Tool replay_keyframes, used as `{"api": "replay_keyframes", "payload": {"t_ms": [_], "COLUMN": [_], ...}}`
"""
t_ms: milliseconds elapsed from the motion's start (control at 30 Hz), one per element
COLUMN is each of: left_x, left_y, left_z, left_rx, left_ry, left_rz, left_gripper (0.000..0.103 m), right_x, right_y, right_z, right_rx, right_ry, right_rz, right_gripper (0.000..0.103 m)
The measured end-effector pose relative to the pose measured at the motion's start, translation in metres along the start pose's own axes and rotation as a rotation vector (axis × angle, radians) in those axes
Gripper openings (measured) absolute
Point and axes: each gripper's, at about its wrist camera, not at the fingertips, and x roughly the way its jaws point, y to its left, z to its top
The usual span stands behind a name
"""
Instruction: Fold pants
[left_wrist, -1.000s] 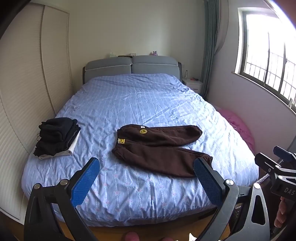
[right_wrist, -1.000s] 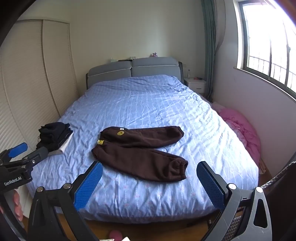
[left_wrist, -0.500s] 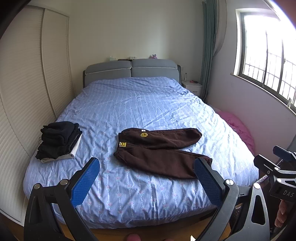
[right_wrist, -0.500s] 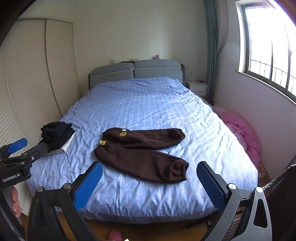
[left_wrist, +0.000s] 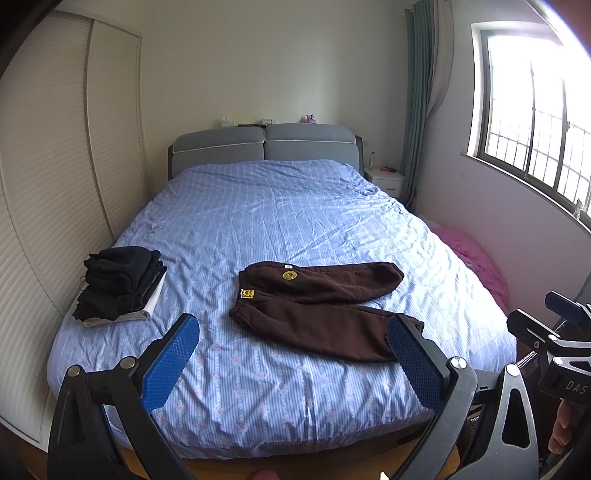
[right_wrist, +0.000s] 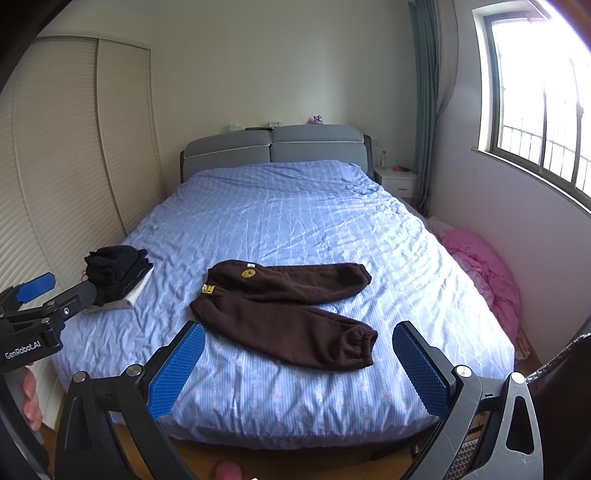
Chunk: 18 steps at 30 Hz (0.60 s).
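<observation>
Dark brown sweatpants (left_wrist: 321, 306) (right_wrist: 284, 306) lie flat near the foot of a bed with a blue patterned cover (left_wrist: 277, 221) (right_wrist: 295, 214). Their waistband with a yellow patch points left and both legs run to the right, the nearer leg angled toward me. My left gripper (left_wrist: 293, 354) is open, held short of the bed's foot edge, with nothing between its blue pads. My right gripper (right_wrist: 297, 360) is open too, level with the bed's foot and holding nothing. Each gripper shows at the edge of the other's view.
A stack of folded black clothes on a white item (left_wrist: 118, 288) (right_wrist: 118, 275) sits at the bed's left edge. Pink bedding (left_wrist: 472, 258) (right_wrist: 484, 266) lies on the floor between bed and window wall. A wardrobe lines the left wall; a white nightstand (right_wrist: 397, 182) stands by the headboard.
Both cameras have risen and pulled back slightly, so the bed and pants sit lower in view. The pants have not moved and both grippers stay open.
</observation>
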Motion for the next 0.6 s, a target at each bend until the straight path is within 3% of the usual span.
{"api": "replay_keyframes", "payload": {"t_ms": [600], "left_x": [-0.0014], "left_y": [0.0045], "left_z": [0.0046], "left_rx": [0.002], "left_ry": [-0.01], "left_rz": [0.0], "left_gripper": [0.103], "right_x": [-0.0039], "right_y": [-0.0006], "right_z": [-0.0004], "right_rx": [0.008], "right_ry": [-0.014], "right_rz": [0.005], "right_gripper": [0.103]}}
